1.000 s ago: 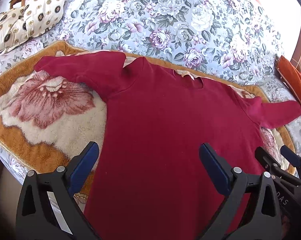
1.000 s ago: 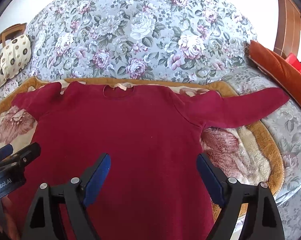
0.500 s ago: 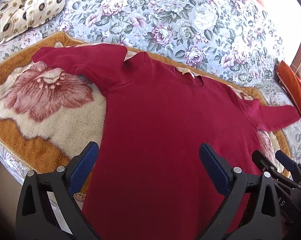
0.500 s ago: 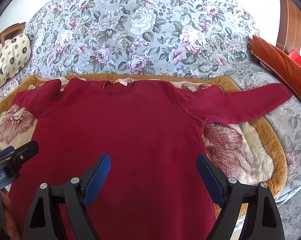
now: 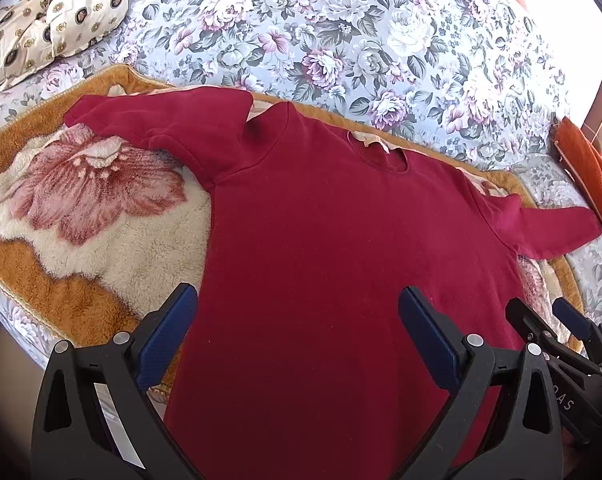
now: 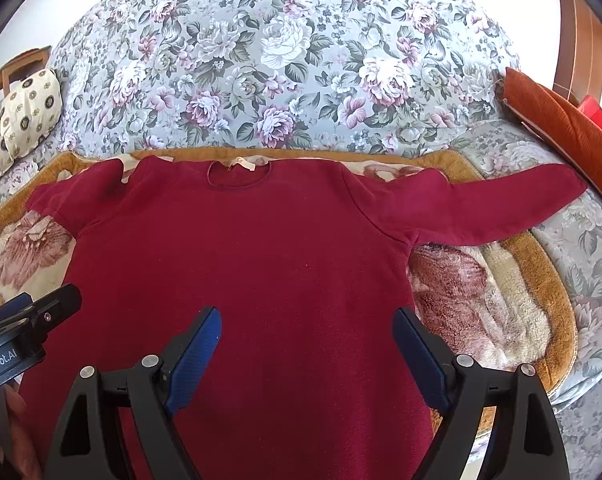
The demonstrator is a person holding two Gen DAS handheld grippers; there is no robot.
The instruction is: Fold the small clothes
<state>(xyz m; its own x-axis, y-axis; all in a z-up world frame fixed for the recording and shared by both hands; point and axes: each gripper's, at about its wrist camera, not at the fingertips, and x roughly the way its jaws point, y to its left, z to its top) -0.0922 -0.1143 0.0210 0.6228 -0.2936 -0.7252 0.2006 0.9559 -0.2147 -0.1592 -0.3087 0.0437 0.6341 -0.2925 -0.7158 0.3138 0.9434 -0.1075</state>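
Two open, empty grippers, left gripper (image 5: 297, 336) and right gripper (image 6: 307, 346), hover over our red sweater (image 5: 341, 248), spread flat on the fleece blanket (image 5: 81, 216). Soft, limp and light, we judge; pinch sleeve cuffs or hem corners.

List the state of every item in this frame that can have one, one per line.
red sweater: spread flat, front up, unfolded
right sleeve: stretched straight out to the side
left sleeve: out to the side, bunched near the shoulder
fleece blanket: spread flat under the sweater
left gripper: open, holding nothing, above the sweater's lower body
right gripper: open, holding nothing, above the sweater's lower body
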